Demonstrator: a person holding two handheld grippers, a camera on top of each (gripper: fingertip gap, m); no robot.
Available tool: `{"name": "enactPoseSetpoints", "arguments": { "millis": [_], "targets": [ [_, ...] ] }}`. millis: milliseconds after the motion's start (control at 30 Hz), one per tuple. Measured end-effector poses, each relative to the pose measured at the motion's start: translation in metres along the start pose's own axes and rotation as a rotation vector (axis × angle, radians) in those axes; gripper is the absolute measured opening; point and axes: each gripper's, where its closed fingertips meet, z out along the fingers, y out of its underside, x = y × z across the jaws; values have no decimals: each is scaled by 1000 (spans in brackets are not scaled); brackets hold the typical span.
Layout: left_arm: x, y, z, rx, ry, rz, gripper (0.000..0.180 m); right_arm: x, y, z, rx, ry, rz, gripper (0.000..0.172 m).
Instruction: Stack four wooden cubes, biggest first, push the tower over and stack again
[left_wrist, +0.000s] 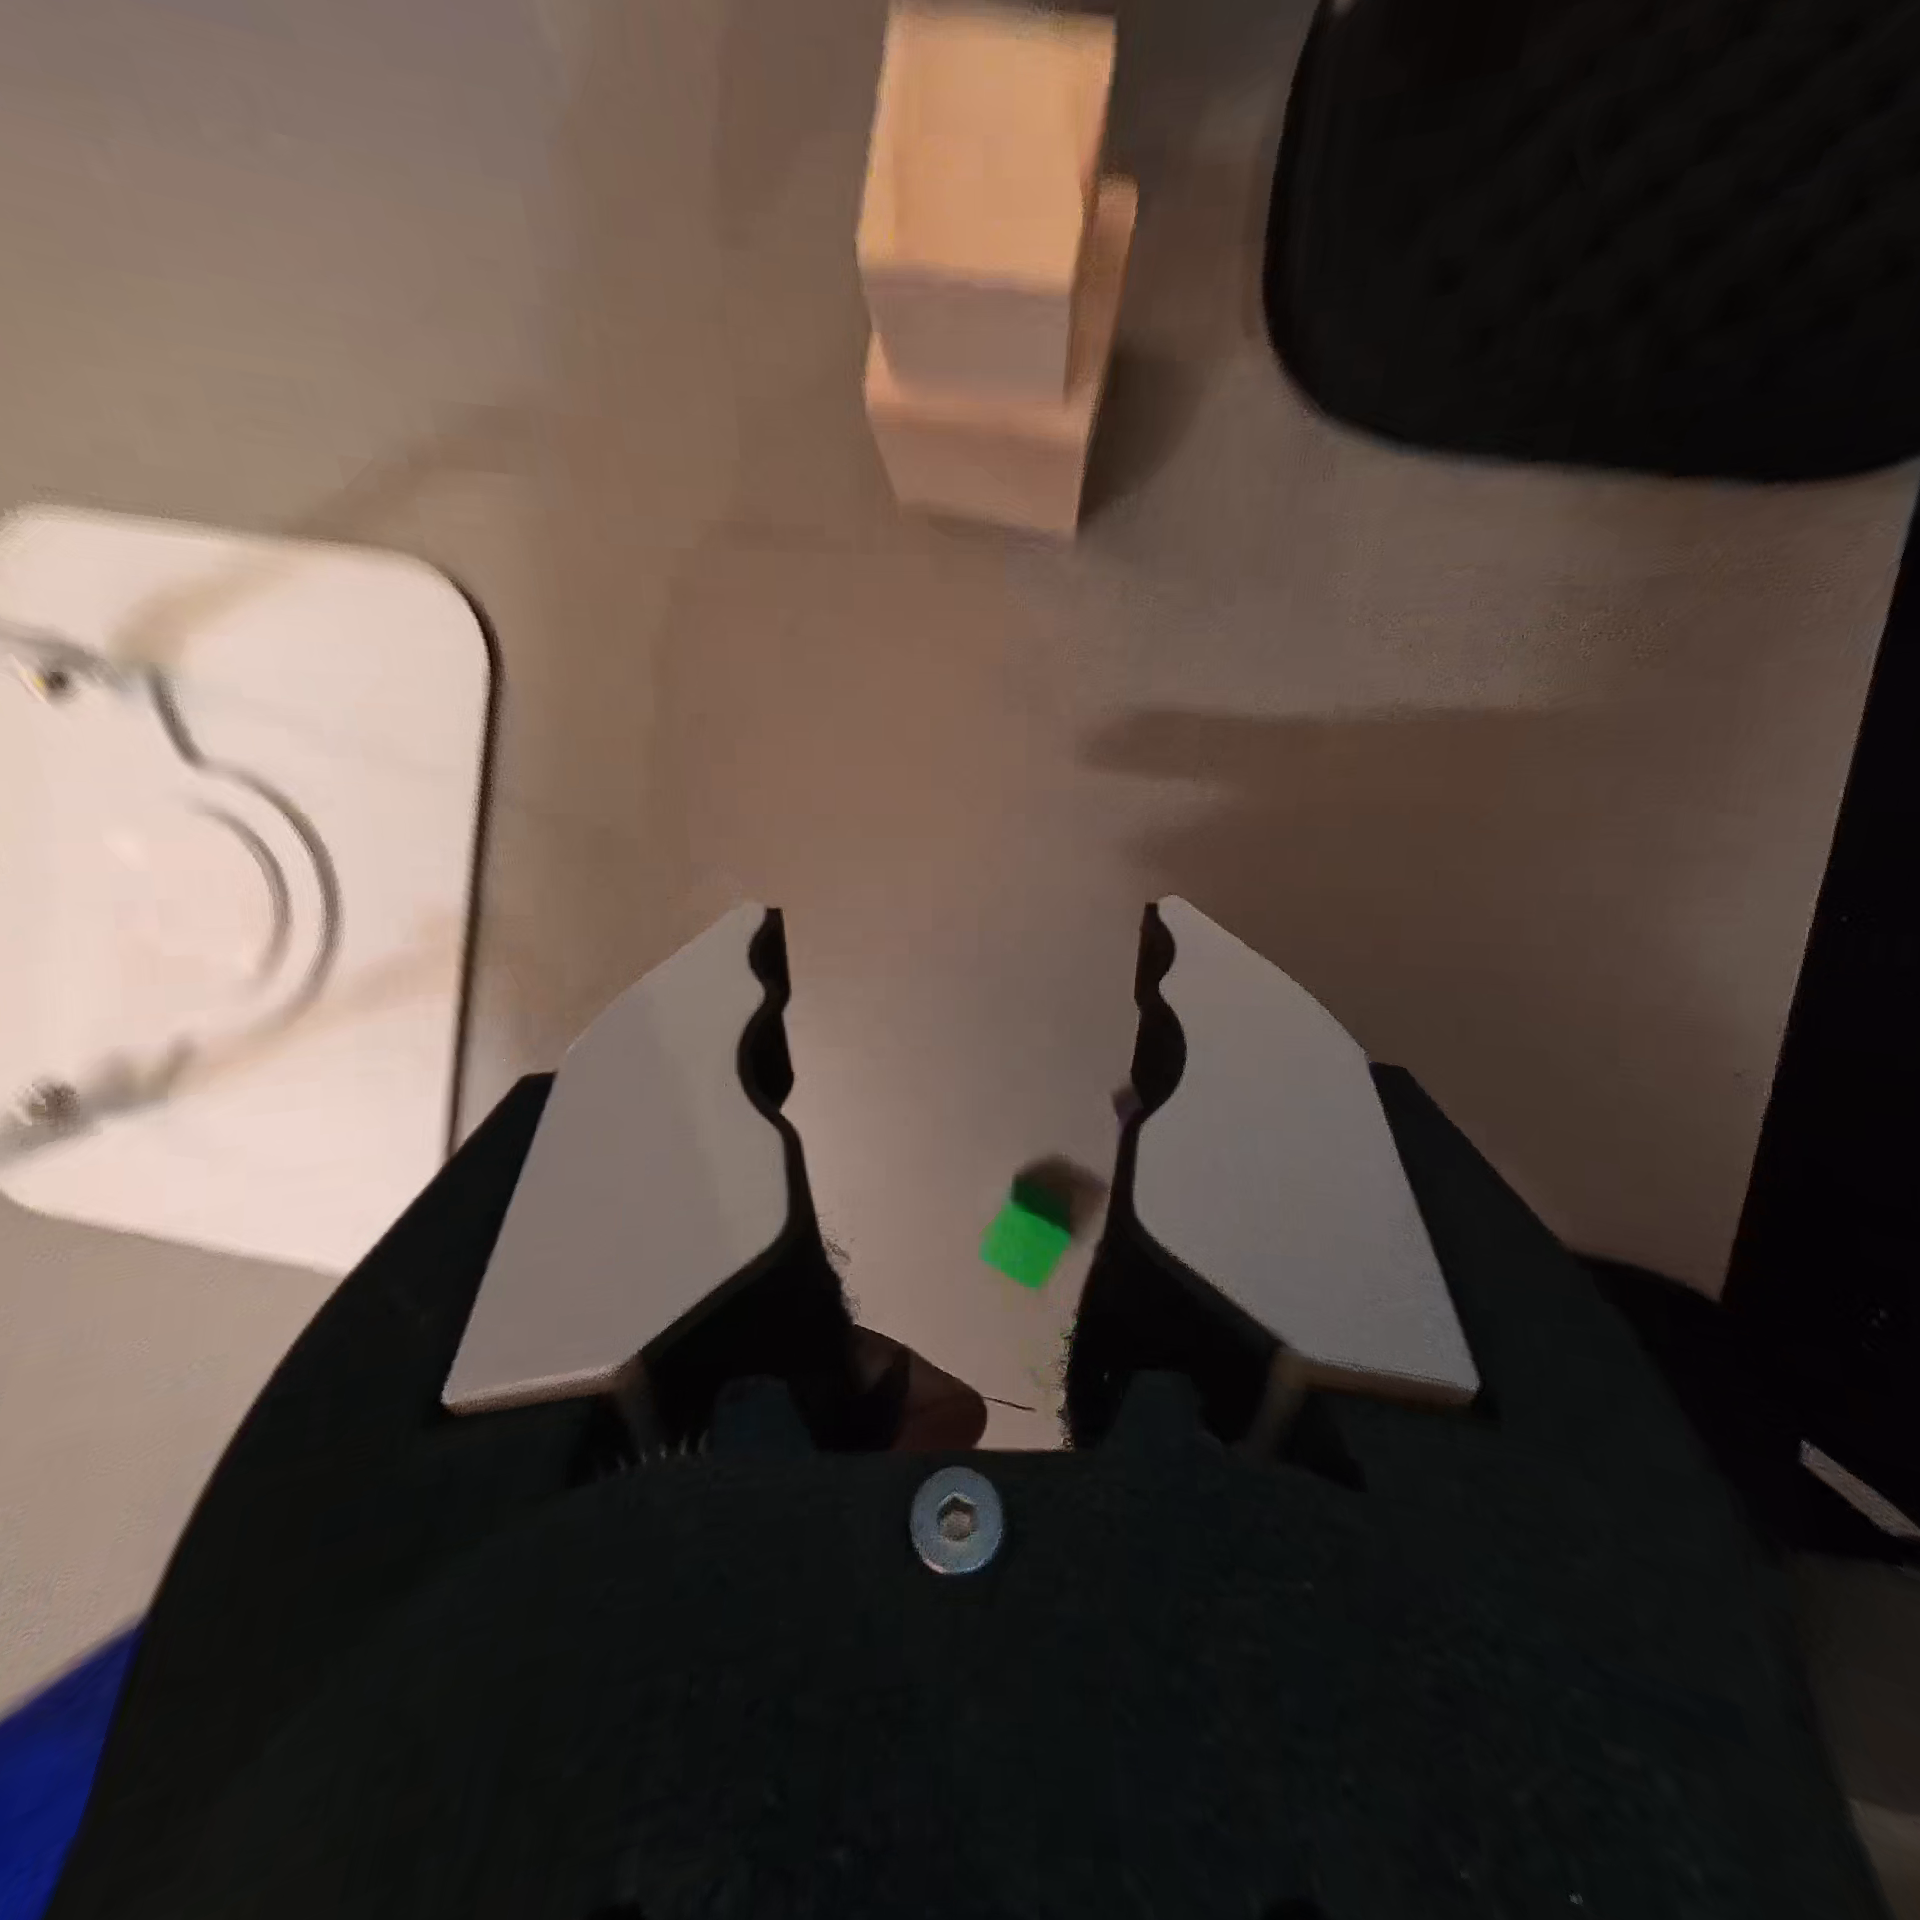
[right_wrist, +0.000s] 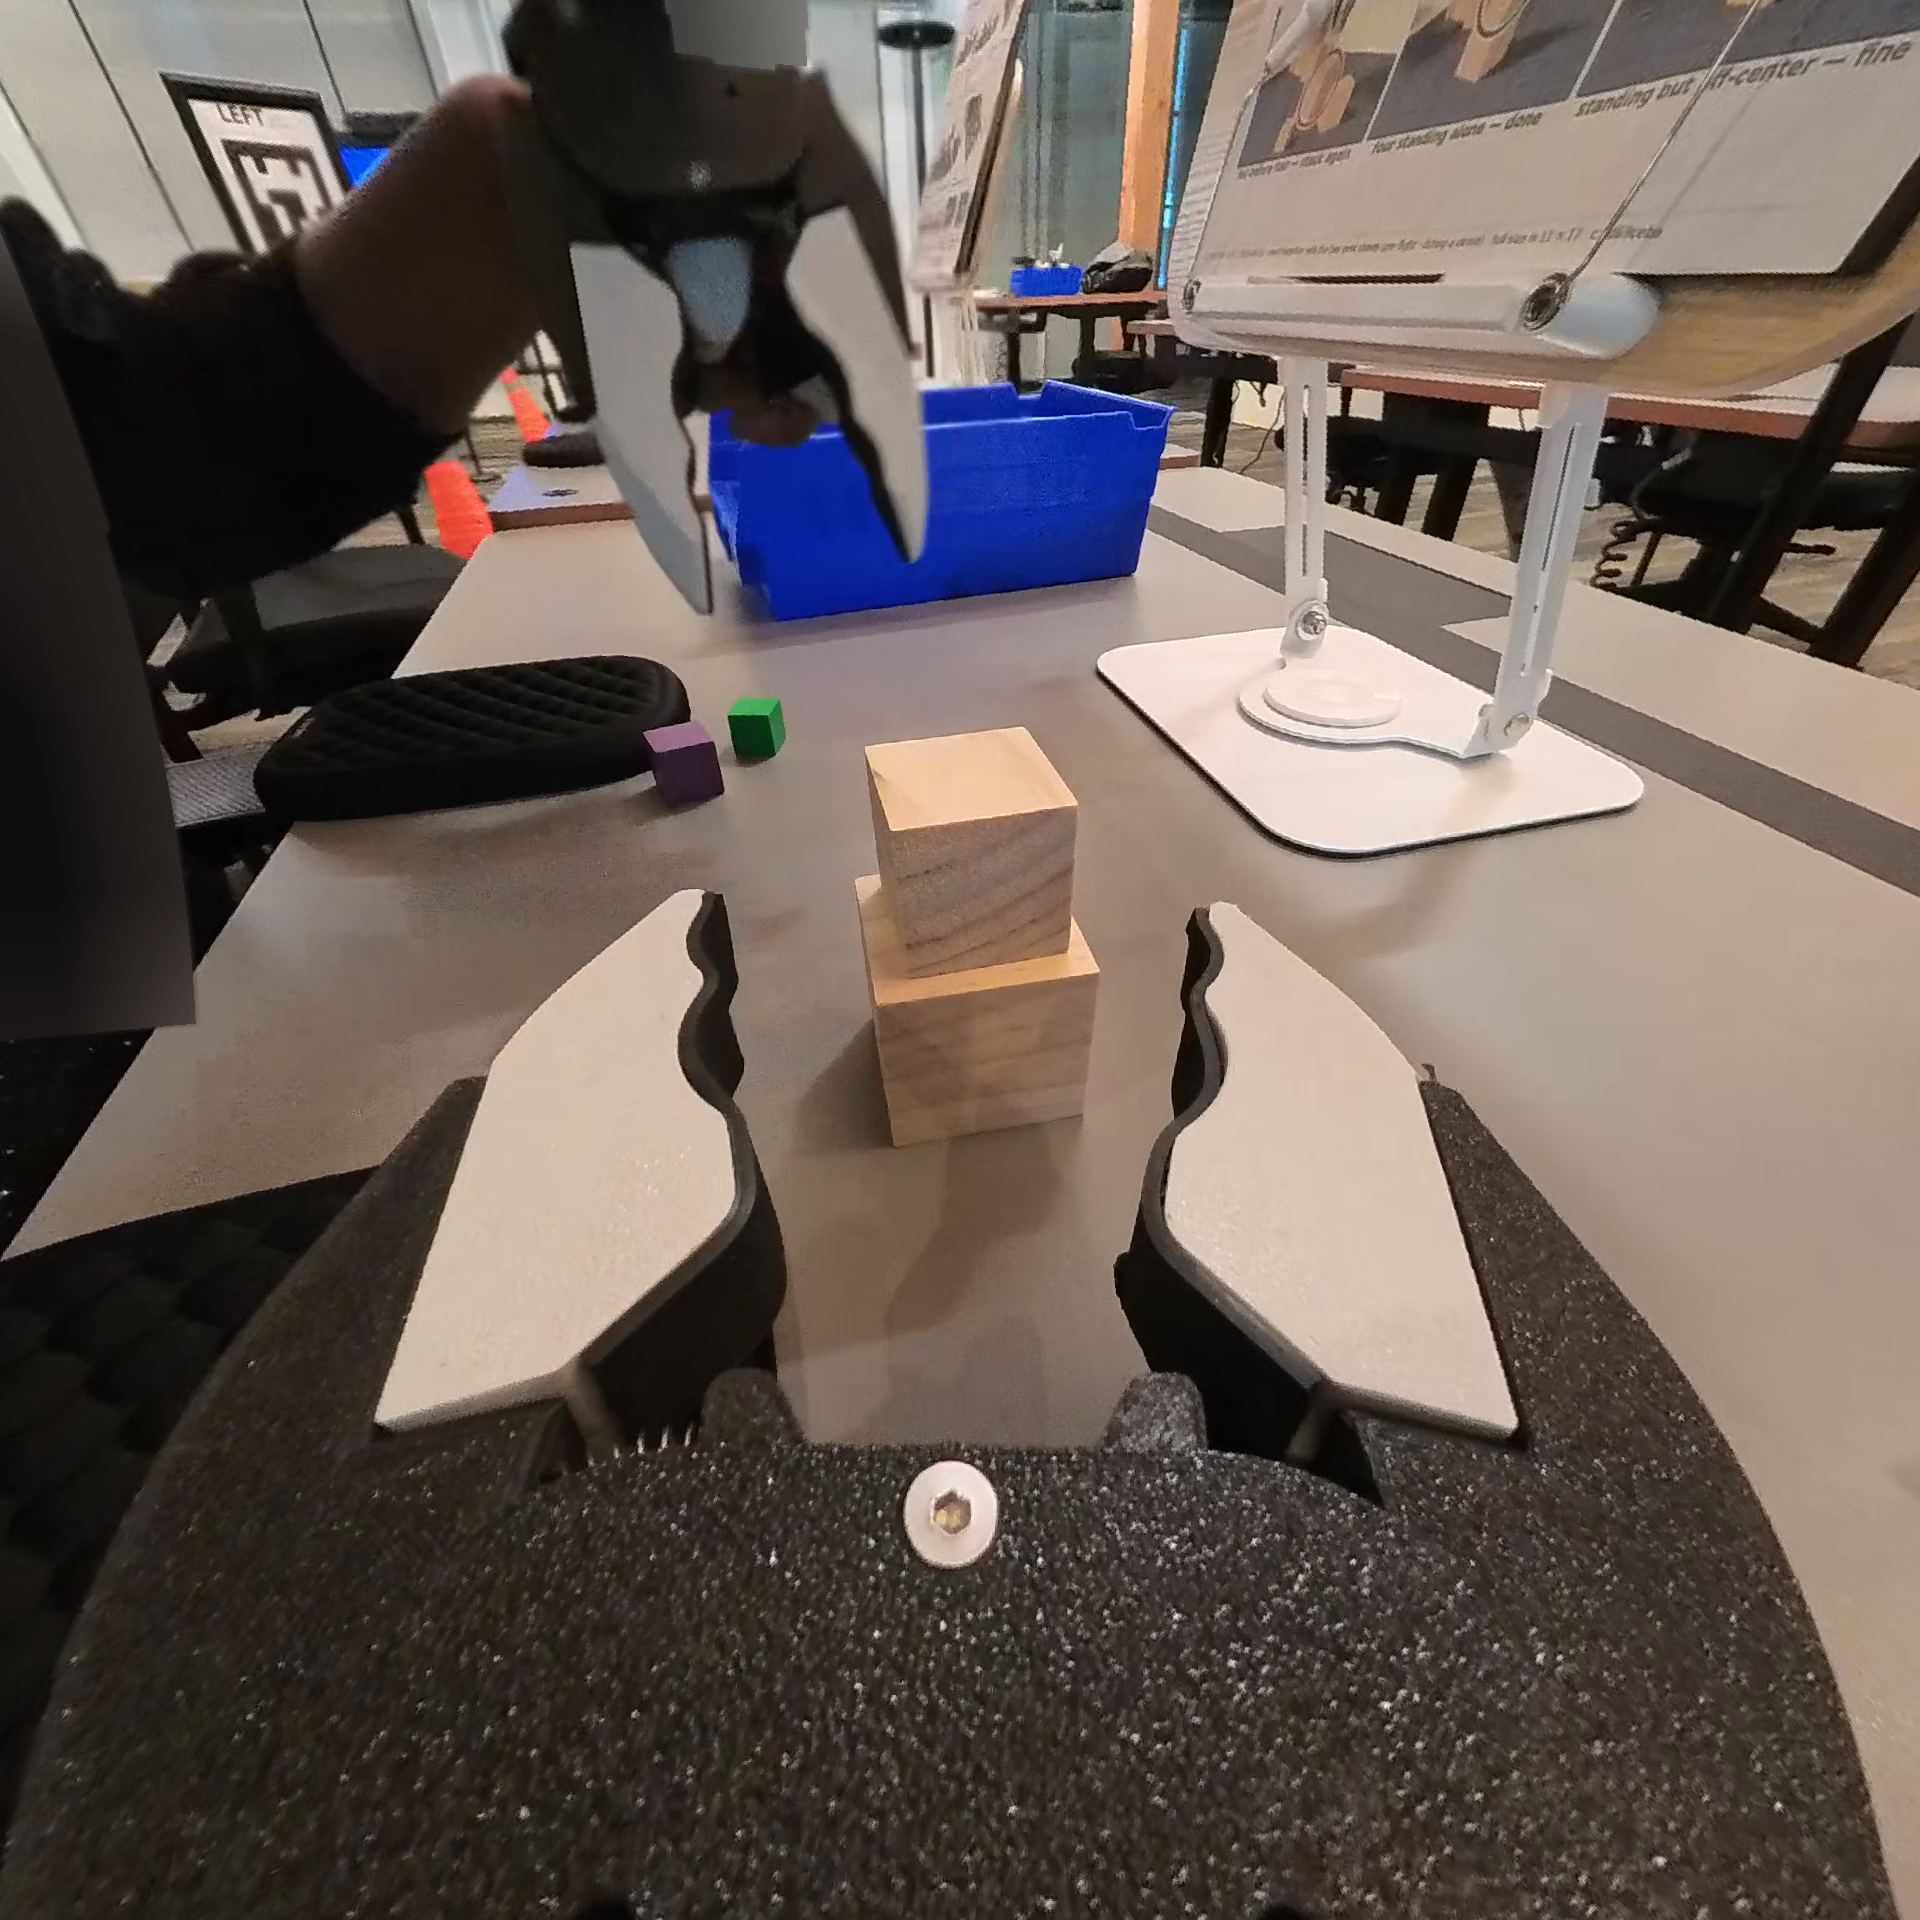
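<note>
Two light wooden cubes stand stacked on the grey table, the top cube turned a little on the lower cube. My right gripper is open and empty just in front of the stack, with a clear gap at each pad. My left gripper is open and empty. It hangs above the table in a hand in the right wrist view. A small green cube lies on the table below it, next to a purple cube. The left wrist view is blurred and shows the stack farther off.
A black padded rest lies left of the small cubes. A blue bin stands at the far table edge. A white stand's base plate sits right of the stack and holds up a tilted board. The tips of one gripper are about 15 centimeters away from the tips of the other.
</note>
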Motion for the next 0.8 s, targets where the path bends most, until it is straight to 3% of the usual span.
{"name": "enactPoseSetpoints", "arguments": {
  "millis": [167, 433, 500, 533, 567, 667, 800],
  "targets": [
    [34, 60, 13, -68, 29, -50, 58, 0, 0, 0, -4, 4, -2, 82],
    [52, 89, 32, -188, 32, -38, 57, 1, 1, 1, -5, 11, -3, 82],
    [56, 93, 36, -216, 51, -20, 49, 1, 0, 1, -5, 11, -1, 82],
    [56, 95, 38, -226, 58, -17, 37, 1, 0, 0, -4, 11, 1, 82],
    [56, 96, 39, -230, 63, -14, 27, 2, 0, 0, -3, 12, 1, 82],
    [55, 87, 34, -214, 95, 7, 27, 2, 0, 0, -4, 12, 1, 82],
    [34, 37, 15, -145, 71, 64, 27, 1, 0, 0, -5, 10, -1, 82]
  ]
}}
